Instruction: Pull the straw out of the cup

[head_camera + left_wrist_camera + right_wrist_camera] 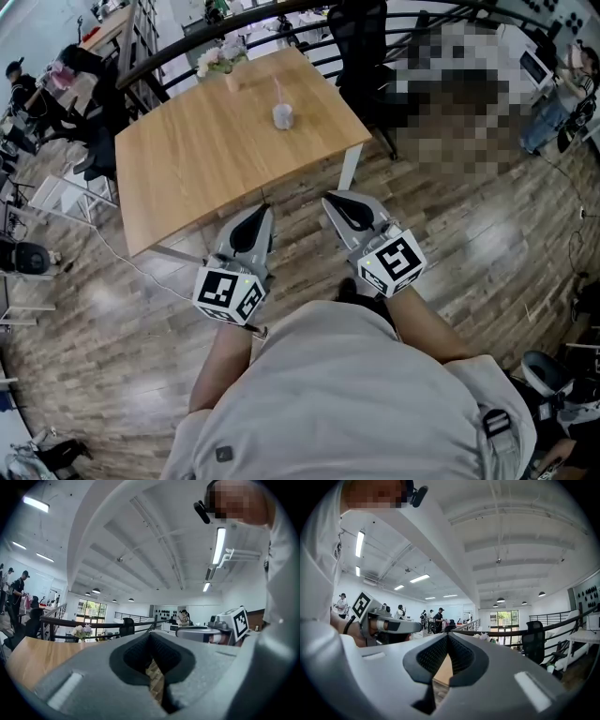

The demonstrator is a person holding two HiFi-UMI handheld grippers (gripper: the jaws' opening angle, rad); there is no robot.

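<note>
Standing near the far edge of the wooden table (187, 159), a little to the right of the flowers (216, 61), is the small clear cup (283, 116). The pink straw (277, 92) sticks up out of it.

The straw looks thin, light and bendy, so a hard squeeze could squash it. The best place to hold it is probably the top part, above the rim. The cup looks light too. It might tip or lift up with the straw, so one tool may need to hold it steady.

Both tools are well away from the cup, close to the person and over the floor. The left gripper (263, 212) (151, 635) has its jaws closed together with nothing between them. The right gripper (329, 198) (447, 636) is closed tight too and holds nothing.
</note>
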